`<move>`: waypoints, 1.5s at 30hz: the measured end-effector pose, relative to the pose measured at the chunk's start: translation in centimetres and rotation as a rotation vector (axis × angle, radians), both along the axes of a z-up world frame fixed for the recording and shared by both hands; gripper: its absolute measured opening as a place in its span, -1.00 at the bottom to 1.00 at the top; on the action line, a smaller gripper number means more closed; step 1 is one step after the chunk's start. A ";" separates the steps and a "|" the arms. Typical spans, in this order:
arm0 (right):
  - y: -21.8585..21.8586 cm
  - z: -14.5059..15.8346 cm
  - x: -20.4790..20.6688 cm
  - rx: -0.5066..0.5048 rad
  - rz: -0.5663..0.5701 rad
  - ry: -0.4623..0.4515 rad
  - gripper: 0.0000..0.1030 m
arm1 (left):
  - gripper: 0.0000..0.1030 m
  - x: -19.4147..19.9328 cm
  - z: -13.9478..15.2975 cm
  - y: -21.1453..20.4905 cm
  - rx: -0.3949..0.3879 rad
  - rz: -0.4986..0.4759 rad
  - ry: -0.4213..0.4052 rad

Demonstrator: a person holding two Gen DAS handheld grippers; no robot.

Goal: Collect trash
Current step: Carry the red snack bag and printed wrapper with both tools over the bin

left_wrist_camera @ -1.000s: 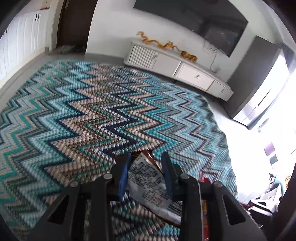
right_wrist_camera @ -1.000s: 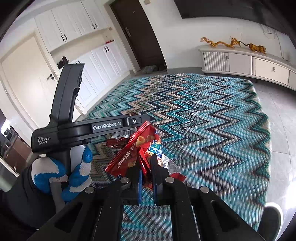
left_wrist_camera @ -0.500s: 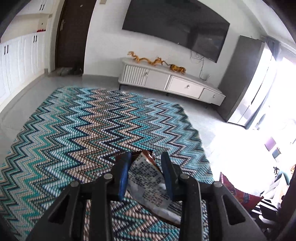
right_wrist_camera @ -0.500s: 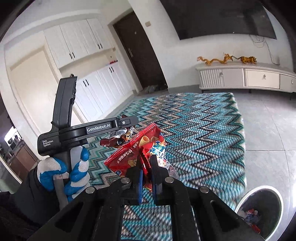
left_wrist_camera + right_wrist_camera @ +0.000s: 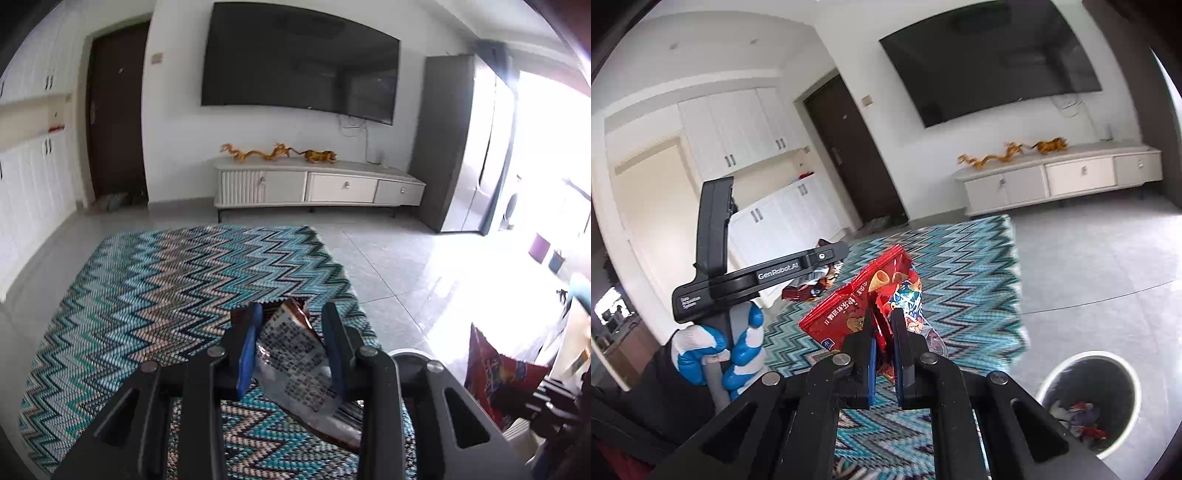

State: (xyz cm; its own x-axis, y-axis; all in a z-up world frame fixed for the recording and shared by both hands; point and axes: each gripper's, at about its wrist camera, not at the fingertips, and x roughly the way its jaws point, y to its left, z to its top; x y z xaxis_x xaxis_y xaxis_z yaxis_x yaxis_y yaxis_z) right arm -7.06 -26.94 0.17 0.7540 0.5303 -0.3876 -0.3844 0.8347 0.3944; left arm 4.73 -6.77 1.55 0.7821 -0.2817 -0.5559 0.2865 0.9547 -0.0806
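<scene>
Red crinkled snack packets [image 5: 871, 295] sat clamped in the right gripper [image 5: 883, 332], held above the teal zigzag rug [image 5: 971, 295]. Left gripper [image 5: 291, 334] pinched a silver printed foil wrapper [image 5: 295, 354]. White round trash bin [image 5: 1089, 402] stood near right on grey tile.

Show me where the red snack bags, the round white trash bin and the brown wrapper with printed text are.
Red crinkly snack bags [image 5: 864, 295], right wrist view, front face.
Round white trash bin [image 5: 1054, 373], right wrist view, left rim.
Brown foil wrapper with printed text [image 5: 295, 350], left wrist view, printed back panel.
</scene>
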 end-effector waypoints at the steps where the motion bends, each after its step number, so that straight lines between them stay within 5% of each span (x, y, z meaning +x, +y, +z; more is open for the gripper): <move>1: -0.6 0.0 -0.4 0.004 -0.013 -0.003 -0.86 | -0.39 -0.3 0.1 -0.7 0.014 -0.008 -0.009; 11: -6.5 -1.5 -1.7 0.055 -0.142 0.013 -0.86 | -0.39 -2.2 0.0 -7.1 0.123 -0.098 -0.054; 22: -11.0 -4.3 -0.8 0.110 -0.226 0.092 -0.86 | -0.39 -0.6 -2.3 -13.4 0.185 -0.198 -0.014; 45: -19.9 -17.9 7.1 0.120 -0.471 0.479 -0.80 | -0.20 9.5 -15.2 -29.2 0.150 -0.443 0.397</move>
